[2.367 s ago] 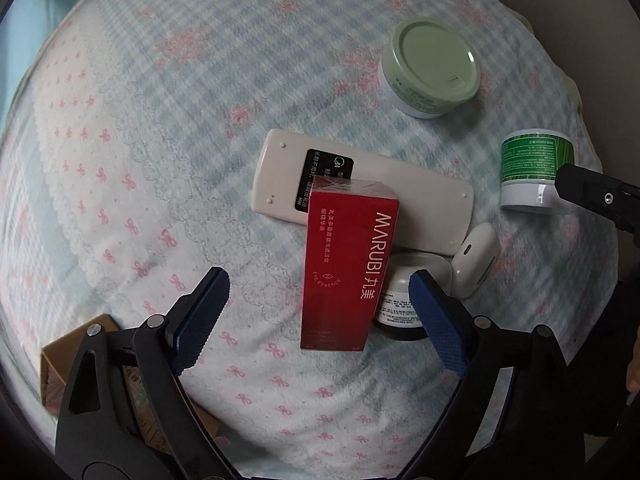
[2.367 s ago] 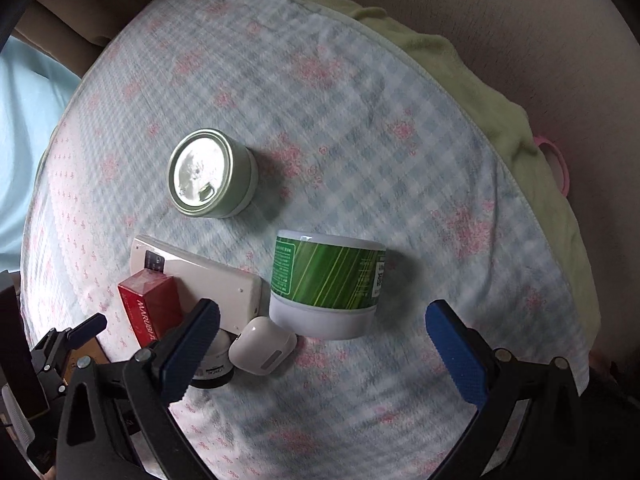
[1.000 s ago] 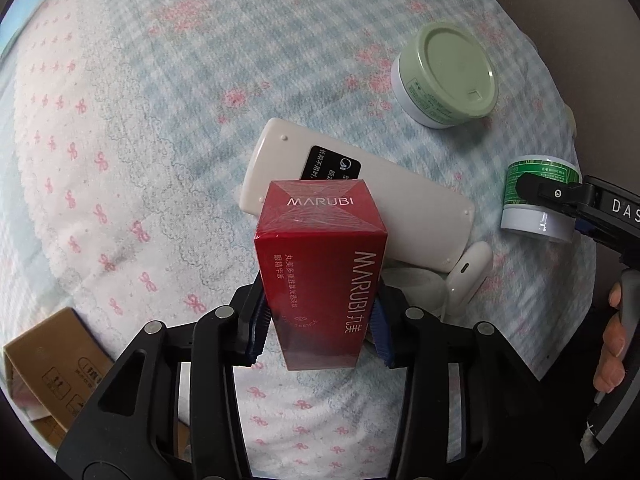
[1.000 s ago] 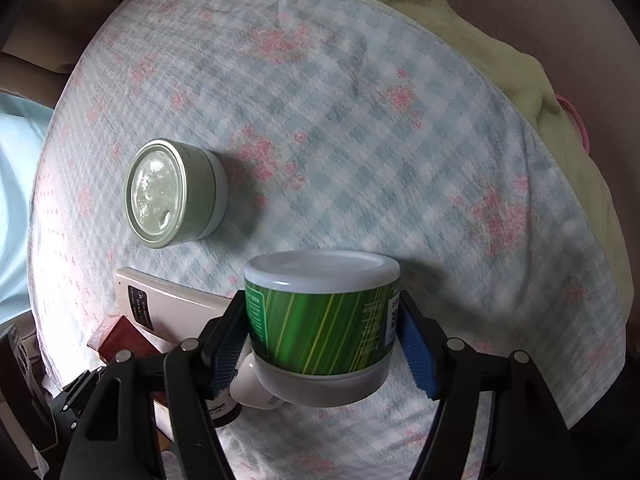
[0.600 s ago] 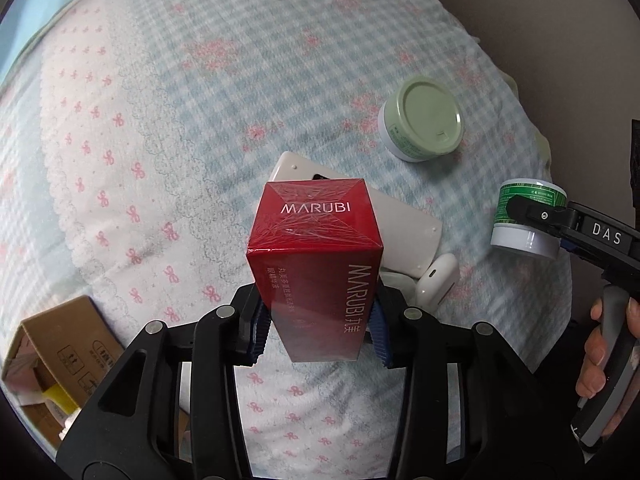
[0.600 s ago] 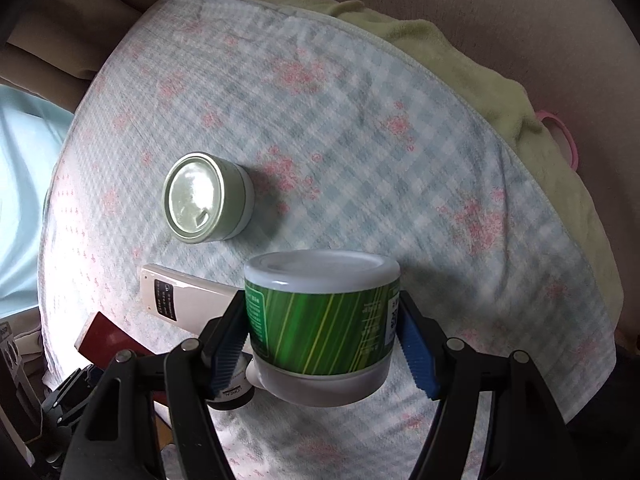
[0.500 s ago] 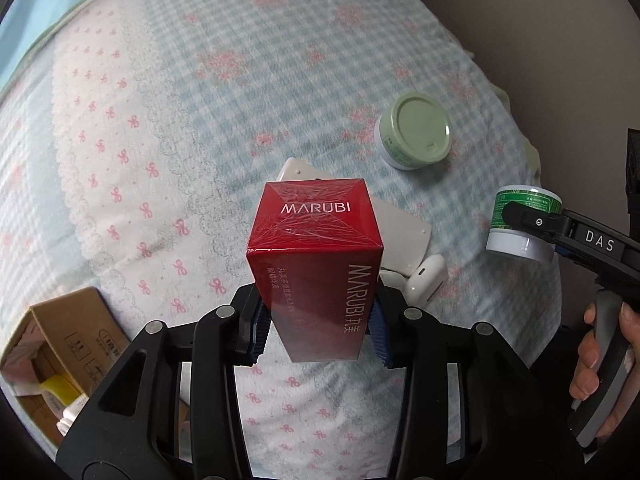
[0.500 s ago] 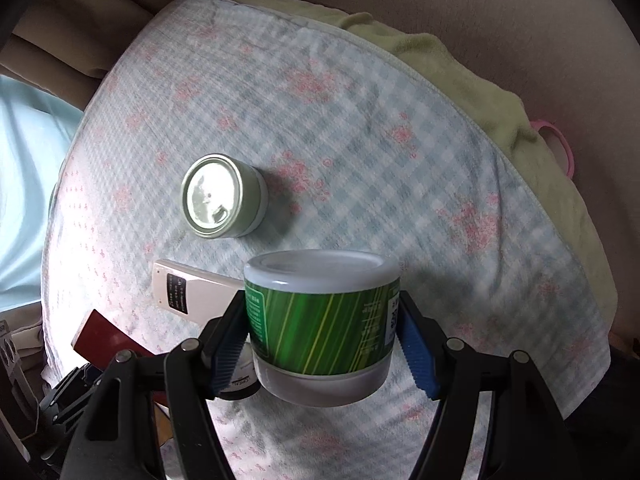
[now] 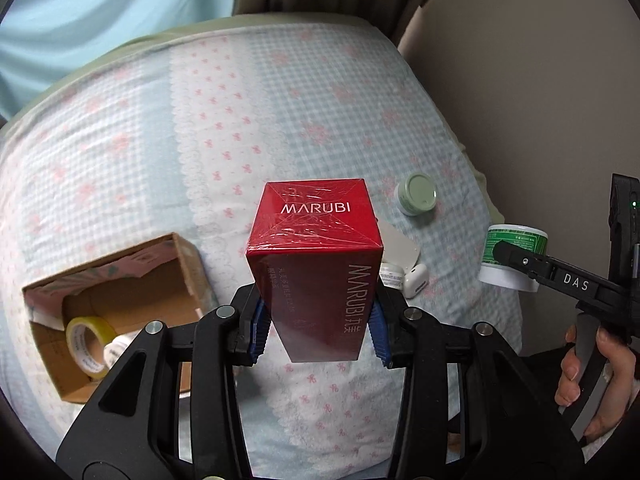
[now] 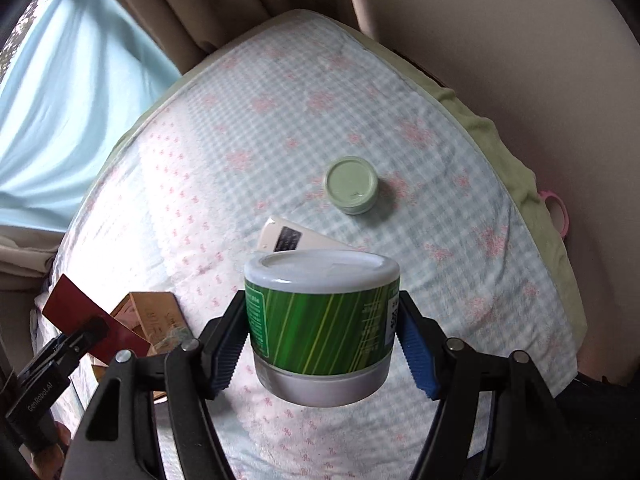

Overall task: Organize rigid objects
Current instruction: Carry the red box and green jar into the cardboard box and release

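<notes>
My left gripper is shut on a red MARUBI box and holds it high above the bed. My right gripper is shut on a green-striped jar with a white lid, also held in the air; that jar shows at the right of the left wrist view. An open cardboard box with a roll of yellow tape lies on the bed at the left. The red box also shows at the left of the right wrist view.
On the checked bedspread lie a pale green jar, a white remote, a white earbud case and a small white jar. A wall and curtains stand behind the bed.
Both grippers closed on their objects and lifted them up and back from the bed. The view has widened, and the cardboard box has come fully into sight.
</notes>
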Motion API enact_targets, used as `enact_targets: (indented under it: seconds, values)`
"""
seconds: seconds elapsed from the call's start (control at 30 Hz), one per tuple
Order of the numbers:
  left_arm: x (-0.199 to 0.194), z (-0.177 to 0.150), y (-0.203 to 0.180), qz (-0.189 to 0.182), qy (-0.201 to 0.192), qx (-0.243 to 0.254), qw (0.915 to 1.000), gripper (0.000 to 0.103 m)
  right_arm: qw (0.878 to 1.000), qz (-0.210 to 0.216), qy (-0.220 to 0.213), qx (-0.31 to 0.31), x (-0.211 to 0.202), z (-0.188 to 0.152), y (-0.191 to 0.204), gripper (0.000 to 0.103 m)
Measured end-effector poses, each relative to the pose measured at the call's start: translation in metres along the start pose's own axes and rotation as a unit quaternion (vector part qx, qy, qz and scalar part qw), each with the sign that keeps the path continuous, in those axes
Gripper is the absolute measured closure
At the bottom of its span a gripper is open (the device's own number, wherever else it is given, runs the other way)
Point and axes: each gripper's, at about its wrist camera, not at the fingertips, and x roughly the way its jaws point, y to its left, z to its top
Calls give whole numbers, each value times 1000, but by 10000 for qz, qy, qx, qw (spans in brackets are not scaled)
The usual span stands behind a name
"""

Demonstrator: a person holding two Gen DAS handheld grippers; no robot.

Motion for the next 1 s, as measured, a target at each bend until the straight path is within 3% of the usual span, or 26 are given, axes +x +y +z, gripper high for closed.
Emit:
enact_targets:
  seconds: [0.2, 0.47, 0.63, 0.77, 1.0]
  values:
    - [-65, -32, 79, 174, -391, -458, 9980, 66, 9977, 268, -94, -619, -15, -26, 78, 37]
    - [-113, -71, 197, 478, -545, -918, 9931, 66, 9914, 538, -57, -1190, -13, -73, 189, 37]
    - [-110, -90, 258, 652, -504, -1005, 9915, 66, 9872, 622, 111, -1462, 9, -101, 247, 37]
    - [-84, -98, 297, 675, -372, -1045, 9915, 66, 9853, 610, 274, -1573, 37, -117, 284, 37]
    - [-29, -102, 330, 516, -92, -1045, 9931, 66, 9836, 532, 581, -1620, 100, -125, 320, 37]
